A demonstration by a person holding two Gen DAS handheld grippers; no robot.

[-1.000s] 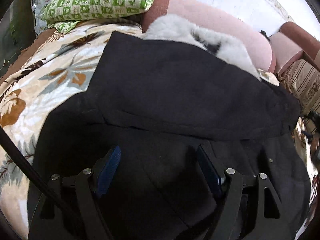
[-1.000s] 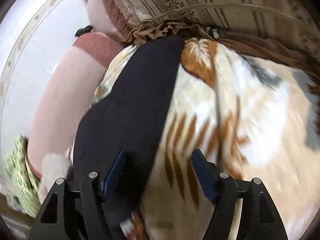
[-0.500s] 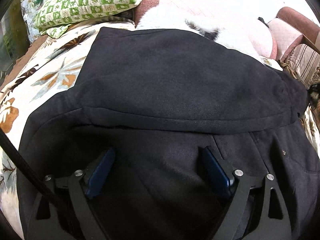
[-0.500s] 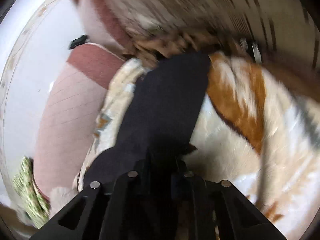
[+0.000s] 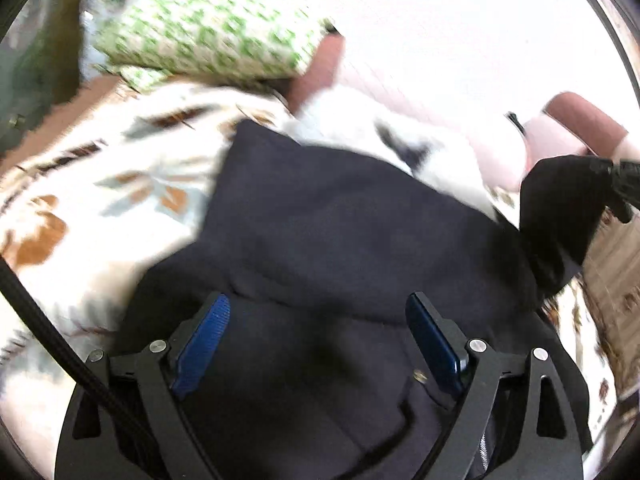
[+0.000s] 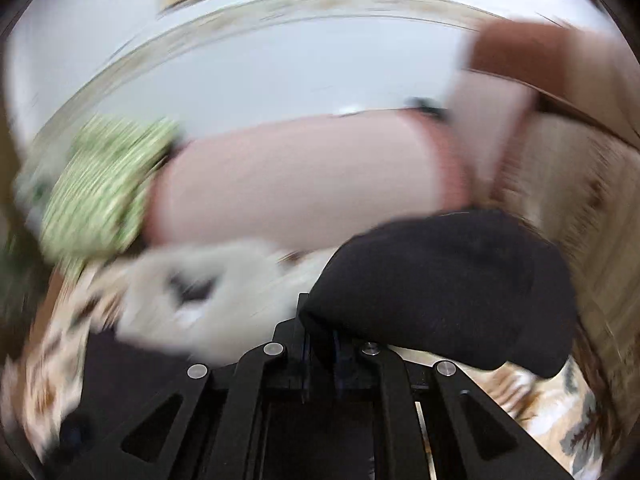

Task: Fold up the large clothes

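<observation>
A large black coat [image 5: 340,240] with a white fur collar [image 5: 400,148] lies on a leaf-patterned blanket [image 5: 100,168]. My left gripper [image 5: 318,328] is open and empty, its blue pads just above the coat's lower part. My right gripper [image 6: 320,344] is shut on the end of the coat's black sleeve [image 6: 440,280] and holds it lifted off the bed. In the left wrist view the lifted sleeve [image 5: 560,208] and the right gripper's tip [image 5: 624,180] show at the far right. Both views are blurred by motion.
A green-and-white patterned pillow [image 5: 208,28] lies at the head of the bed. A pink bolster [image 6: 288,176] runs along the white wall [image 6: 280,60]. A striped beige cushion [image 5: 612,264] is at the right.
My right gripper has closed on the sleeve end and raised it, swinging up toward the wall. My left gripper has pulled back a little and stays open.
</observation>
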